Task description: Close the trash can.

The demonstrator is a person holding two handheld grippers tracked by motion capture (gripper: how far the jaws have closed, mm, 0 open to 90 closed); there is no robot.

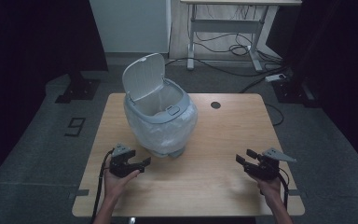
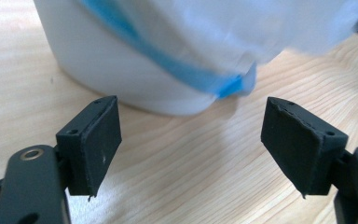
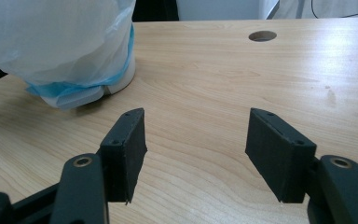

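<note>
Bin (image 1: 161, 116) just beyond left hand-held gripper (image 1: 140, 164) (apart)

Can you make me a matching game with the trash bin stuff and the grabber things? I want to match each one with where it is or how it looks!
Things:
1. bin lid
2. plastic bag
3. left gripper
4. round hole in the table

Places or states:
A. near the table's far edge, right of the bin
B. flipped up, standing open
C. draped over the outside of the bin
D. open and empty, close to the bin's base

Pairs: 1-B, 2-C, 3-D, 4-A
</note>
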